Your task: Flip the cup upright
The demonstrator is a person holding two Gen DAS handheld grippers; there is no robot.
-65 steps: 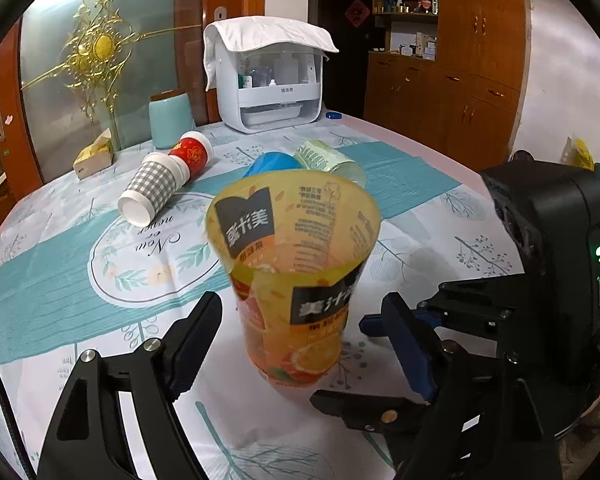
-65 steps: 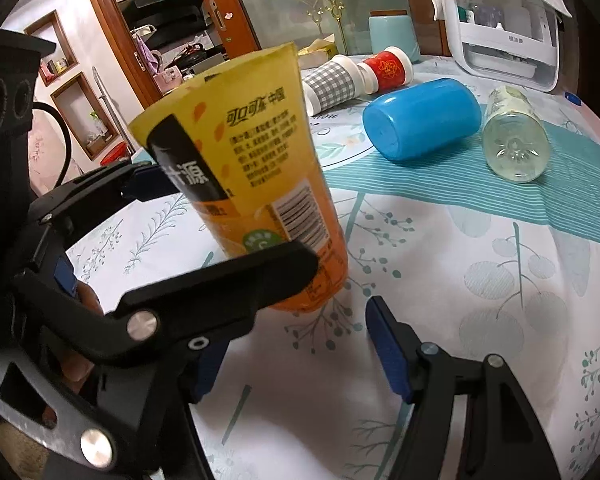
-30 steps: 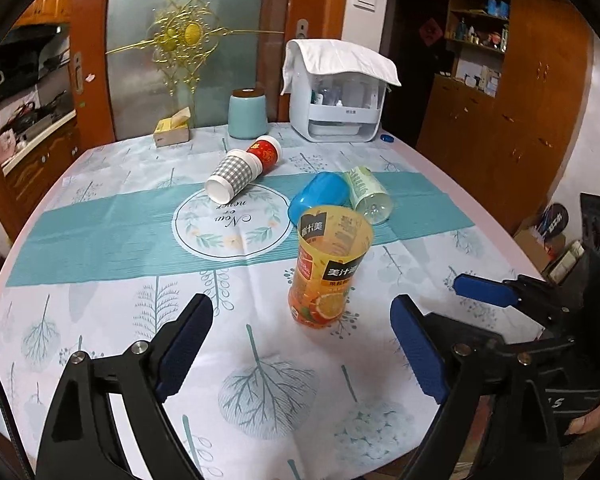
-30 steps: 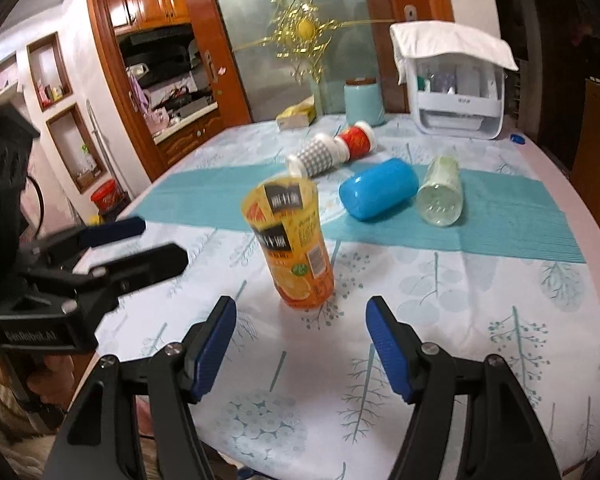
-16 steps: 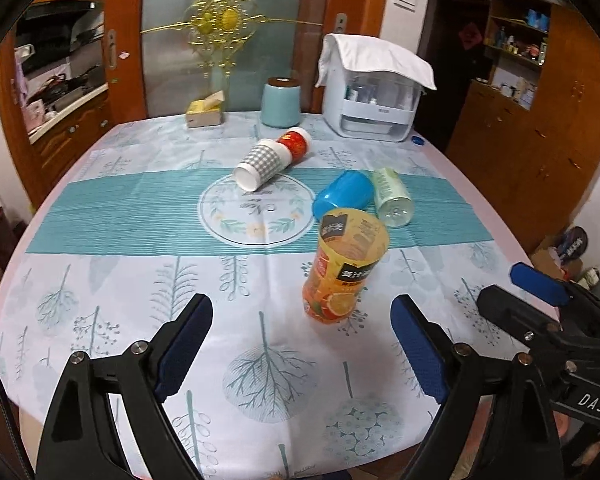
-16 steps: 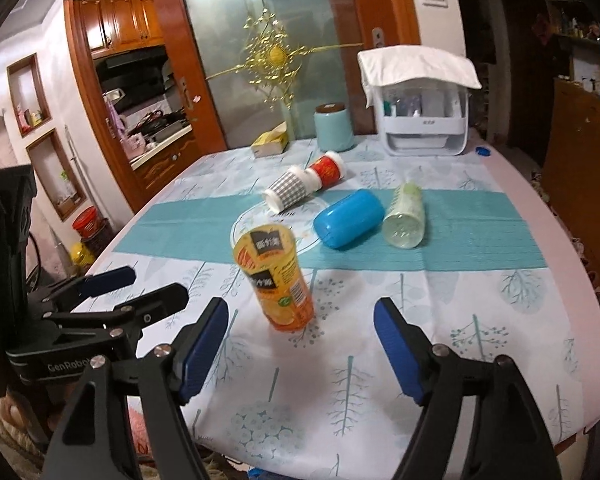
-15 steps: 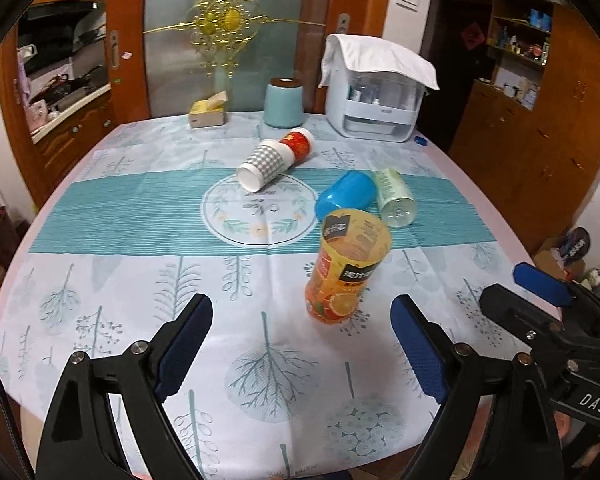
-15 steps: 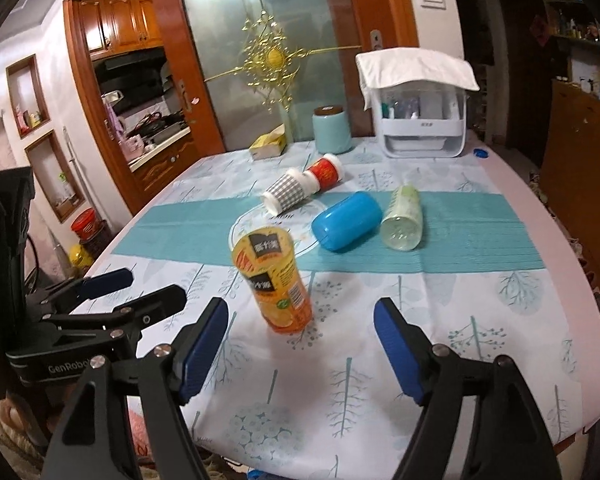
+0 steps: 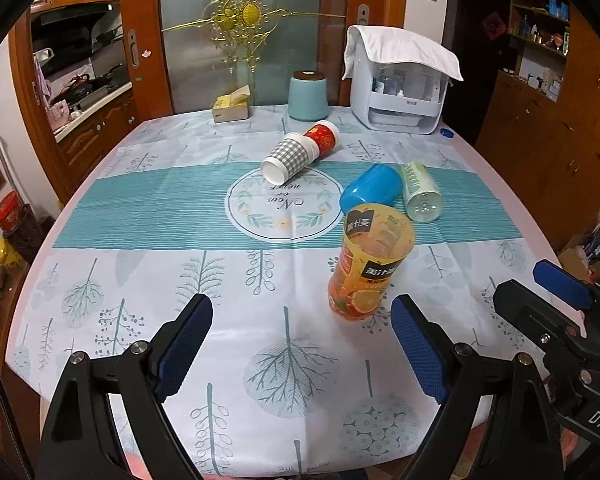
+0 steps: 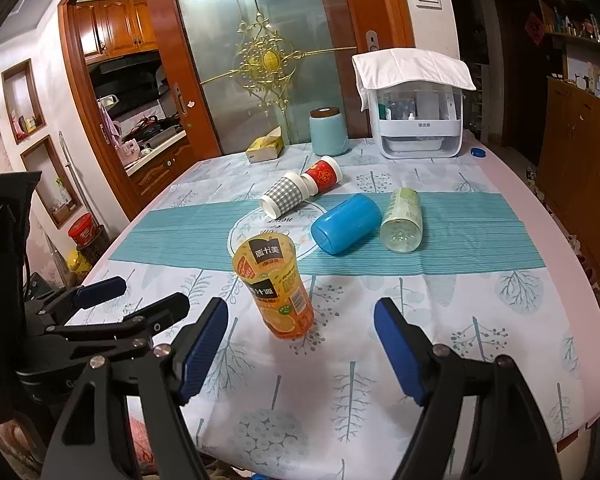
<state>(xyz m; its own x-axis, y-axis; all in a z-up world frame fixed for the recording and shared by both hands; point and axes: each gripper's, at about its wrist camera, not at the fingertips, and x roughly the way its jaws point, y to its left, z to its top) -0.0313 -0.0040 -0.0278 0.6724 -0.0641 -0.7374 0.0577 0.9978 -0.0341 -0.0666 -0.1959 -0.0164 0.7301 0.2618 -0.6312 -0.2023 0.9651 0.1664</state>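
Note:
An orange juice-print cup (image 9: 366,261) stands upright on the tablecloth, mouth up; it also shows in the right wrist view (image 10: 277,287). My left gripper (image 9: 300,348) is open and empty, held back near the table's front edge. My right gripper (image 10: 300,348) is open and empty too, behind the cup. Beyond it lie on their sides a blue cup (image 9: 372,193), a pale green cup (image 9: 420,190), a grey checked cup (image 9: 286,159) and a red cup (image 9: 322,138).
At the table's far edge stand a white dispenser box under a towel (image 9: 400,88), a pale blue canister (image 9: 308,95) and a yellow tissue box (image 9: 231,109). Wooden cabinets (image 9: 548,128) stand to the right. The other gripper (image 10: 96,320) shows at the left of the right wrist view.
Both grippers have pulled back from the orange cup and away from the table; the cup stays standing upright, free of both. The other cups have not moved.

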